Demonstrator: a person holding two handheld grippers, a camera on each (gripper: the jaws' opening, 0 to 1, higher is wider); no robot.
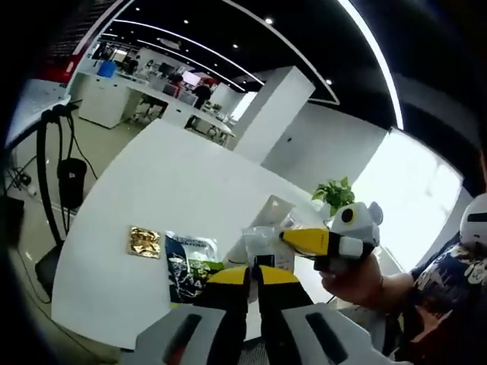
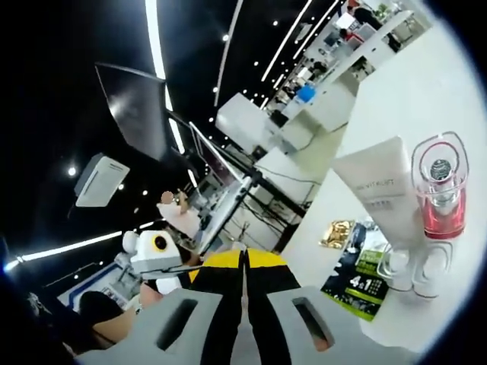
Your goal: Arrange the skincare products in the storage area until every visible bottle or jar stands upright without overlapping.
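So in the left gripper view the left tool has its yellow-tipped jaws pressed together with nothing between them, hanging over the near edge of a white worktop. On that worktop there's a small gold foil packet, and just beside it a dark sachet with green print. Past the jaw tips sit a couple of clear and white skincare containers, partly hidden, so I can't say if they're upright. The other tool pokes in from the right, held in a person's hand; can't tell its jaw state from here. A potted plant sits further back. In the right gripper view the right tool also has its jaws closed flat against each other, empty. To its right on the worktop there's a white tube next to a clear bottle with pink liquid, roughly parallel, with small clear jars near them. The view's rolled a lot, so I can't tell what's truly upright.
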